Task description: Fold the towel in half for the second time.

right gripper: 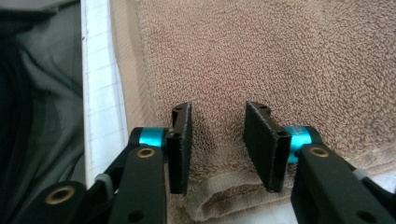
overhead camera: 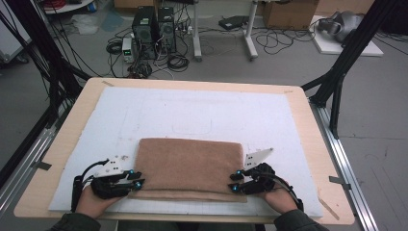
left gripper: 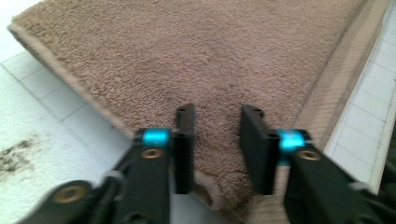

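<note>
Terry cloth, tan and thick, lies folded into a wide rectangle on the near half of the white gridded mat (overhead camera: 288, 125) that covers my pale wooden table (overhead camera: 67, 144). Nearest me, the left gripper (overhead camera: 136, 179) sits at this folded tan towel (overhead camera: 190, 166) by its near left corner, and the right gripper (overhead camera: 235, 182) sits at the near right corner. In the left gripper view the two black jaws stand apart with the towel's rolled corner (left gripper: 219, 186) bunched between them; the pads do not yet press it. In the right gripper view the jaws are likewise spread over the layered hem (right gripper: 219, 186), cloth between them but not pinched.

I judge the towel soft, light and floppy: it will sag and unfold if lifted by one layer. The pile gives good friction, so slipping is unlikely. I would bite all layers at both near corners together. Beyond the table, computer towers (overhead camera: 154, 31) and cables rest on the grey floor.
</note>
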A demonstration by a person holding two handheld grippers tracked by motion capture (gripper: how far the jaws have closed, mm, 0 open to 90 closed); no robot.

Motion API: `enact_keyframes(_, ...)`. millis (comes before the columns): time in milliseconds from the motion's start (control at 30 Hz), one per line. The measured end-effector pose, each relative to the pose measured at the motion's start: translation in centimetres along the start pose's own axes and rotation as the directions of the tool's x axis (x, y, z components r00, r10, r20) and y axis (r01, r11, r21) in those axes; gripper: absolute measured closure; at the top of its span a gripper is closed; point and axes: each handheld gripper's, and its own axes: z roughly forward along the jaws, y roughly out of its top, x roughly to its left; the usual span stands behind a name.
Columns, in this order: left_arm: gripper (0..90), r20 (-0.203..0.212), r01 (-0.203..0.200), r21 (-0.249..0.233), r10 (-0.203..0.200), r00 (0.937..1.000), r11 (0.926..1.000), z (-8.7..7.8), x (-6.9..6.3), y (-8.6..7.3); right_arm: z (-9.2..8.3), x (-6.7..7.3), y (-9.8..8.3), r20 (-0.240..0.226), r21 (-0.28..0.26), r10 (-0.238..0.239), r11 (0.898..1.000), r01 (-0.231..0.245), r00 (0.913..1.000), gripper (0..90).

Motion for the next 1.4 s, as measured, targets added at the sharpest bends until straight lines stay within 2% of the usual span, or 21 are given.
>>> enact_keyframes(67, 82.9, -0.005, -0.005, 0.003, 0.005, 1.0000, 1.0000, 0.0, -0.1, 0.2, 0.0, 0.0, -0.3, 0.004, -0.018, -0.006, 1.000, 0.006, 1.0000, 77.5)
enact_keyframes(100, 84.9, -0.005, -0.001, 0.002, 0.001, 1.0000, 1.0000, 0.0, 0.0, 0.3, -0.1, 0.0, -0.3, 0.007, -0.021, -0.013, 1.000, 0.013, 0.9999, 81.7)
enact_keyframes(167, 86.4, -0.008, -0.002, -0.017, 0.002, 1.0000, 0.9999, -0.5, 0.1, 0.5, -0.3, -0.2, -0.1, -0.003, -0.030, -0.011, 0.999, 0.011, 0.9999, 83.9)
enact_keyframes(267, 86.5, -0.002, 0.022, -0.066, -0.022, 0.9998, 0.9976, -1.8, 0.0, 0.9, -1.2, -0.1, 0.3, -0.004, -0.064, -0.016, 0.998, 0.016, 0.9999, 84.0)
enact_keyframes(367, 86.6, 0.006, 0.026, -0.096, -0.026, 0.9997, 0.9950, -3.1, -0.6, 1.2, -2.6, 0.5, 0.8, -0.014, -0.111, -0.024, 0.994, 0.022, 0.9996, 84.0)
enact_keyframes(500, 86.6, 0.031, 0.024, -0.090, -0.022, 0.9993, 0.9956, -4.0, -1.6, 0.8, -3.6, 1.9, 1.0, -0.019, -0.107, -0.050, 0.993, 0.048, 0.9986, 84.0)
enact_keyframes(567, 86.6, 0.035, 0.022, -0.078, -0.020, 0.9992, 0.9967, -4.0, -2.1, 0.1, -3.5, 2.5, 0.6, -0.036, -0.096, -0.051, 0.994, 0.048, 0.9980, 84.0)
enact_keyframes(633, 86.6, 0.038, 0.026, -0.056, -0.024, 0.9990, 0.9981, -3.5, -2.4, -0.7, -3.0, 2.9, -0.1, -0.040, -0.063, -0.049, 0.997, 0.047, 0.9980, 83.9)
enact_keyframes(700, 86.5, 0.036, 0.028, -0.021, -0.028, 0.9990, 0.9994, -2.4, -2.3, -1.6, -1.9, 2.9, -0.9, -0.048, -0.038, -0.045, 0.998, 0.043, 0.9979, 83.7)
enact_keyframes(733, 86.4, 0.039, 0.041, -0.025, -0.040, 0.9984, 0.9989, -2.1, -2.3, -1.8, -1.2, 2.9, -1.2, -0.043, -0.002, -0.039, 0.999, 0.039, 0.9983, 83.5)
enact_keyframes(833, 85.9, 0.048, 0.061, -0.048, -0.058, 0.9972, 0.9970, -1.8, -2.0, -2.1, -0.7, 2.5, -1.7, -0.056, -0.028, -0.026, 0.999, 0.024, 0.9981, 82.7)
enact_keyframes(867, 84.9, 0.045, 0.050, -0.048, -0.048, 0.9978, 0.9976, -1.9, -2.1, -2.0, -0.8, 2.4, -1.8, -0.067, -0.033, -0.016, 0.999, 0.014, 0.9976, 81.3)
enact_keyframes(933, 77.4, 0.048, 0.045, -0.051, -0.043, 0.9980, 0.9977, -2.3, -2.0, -1.6, -1.1, 2.4, -1.6, -0.071, -0.052, -0.024, 0.998, 0.020, 0.9972, 72.5)
enact_keyframes(1033, 68.9, 0.036, 0.045, -0.091, -0.042, 0.9985, 0.9948, -3.1, -1.4, -0.4, -2.3, 1.9, -0.9, -0.044, -0.115, -0.006, 0.993, 0.001, 0.9990, 64.0)
enact_keyframes(1067, 65.1, 0.026, 0.046, -0.100, -0.043, 0.9987, 0.9939, -3.3, -1.0, 0.1, -2.7, 1.6, -0.6, -0.019, -0.132, 0.000, 0.991, -0.003, 0.9998, 61.7)
enact_keyframes(1200, 58.3, -0.015, 0.024, -0.133, -0.026, 0.9995, 0.9908, -3.4, 0.6, 2.0, -3.5, -0.1, 0.9, 0.067, -0.151, 0.013, 0.988, -0.003, 0.9977, 54.1)
enact_keyframes(1267, 55.5, -0.044, 0.029, -0.157, -0.036, 0.9984, 0.9871, -3.0, 1.6, 2.7, -3.6, -1.2, 1.6, 0.121, -0.131, 0.010, 0.991, 0.006, 0.9926, 48.6)
enact_keyframes(1333, 49.3, -0.102, 0.024, -0.164, -0.041, 0.9939, 0.9862, -2.3, 2.8, 3.4, -3.5, -2.9, 2.3, 0.153, -0.144, 0.028, 0.990, -0.006, 0.9878, 46.6)
enact_keyframes(1400, 44.5, -0.117, 0.054, -0.187, -0.077, 0.9901, 0.9809, -1.4, 4.2, 4.0, -3.5, -3.9, 2.8, 0.196, -0.150, 0.037, 0.989, -0.007, 0.9799, 43.0)
